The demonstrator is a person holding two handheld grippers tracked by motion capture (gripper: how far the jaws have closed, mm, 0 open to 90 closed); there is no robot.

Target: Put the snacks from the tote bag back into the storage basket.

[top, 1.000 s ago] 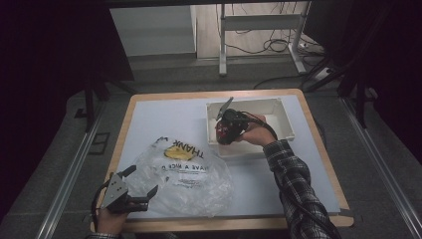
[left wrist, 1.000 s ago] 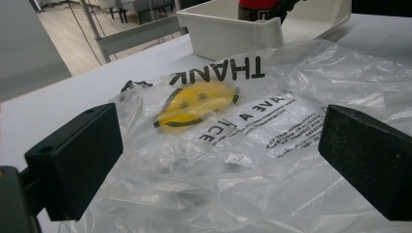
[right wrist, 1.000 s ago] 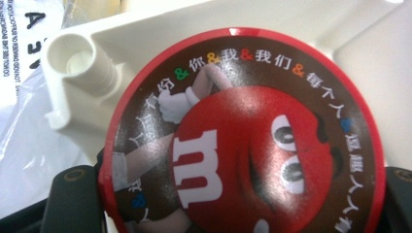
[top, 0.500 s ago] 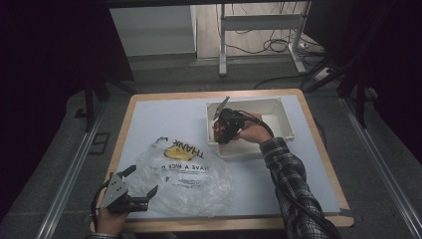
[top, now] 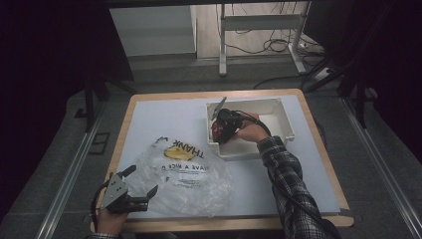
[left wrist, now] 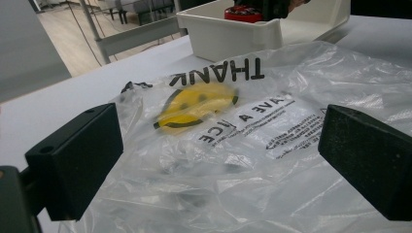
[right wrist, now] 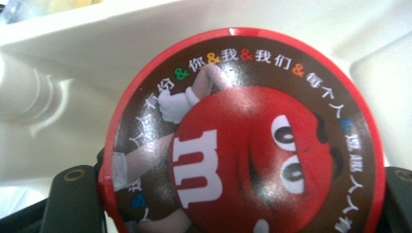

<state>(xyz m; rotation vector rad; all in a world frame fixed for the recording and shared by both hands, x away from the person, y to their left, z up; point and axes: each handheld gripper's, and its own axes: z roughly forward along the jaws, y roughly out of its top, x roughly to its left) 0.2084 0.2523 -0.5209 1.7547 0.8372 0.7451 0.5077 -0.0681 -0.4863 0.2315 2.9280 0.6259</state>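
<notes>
Red candy tin (right wrist: 243, 141) clamped in right tool (top: 220, 130), over white tray (top: 278, 107)

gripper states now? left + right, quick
Left gripper: open, jaws either side of the plastic bag, not pressing it.
Right gripper: shut on the red candy tin, inside the white bin.

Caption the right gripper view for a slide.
Right gripper shut on a red candy tub, its cartoon lid facing the camera, inside the white bin.
</notes>
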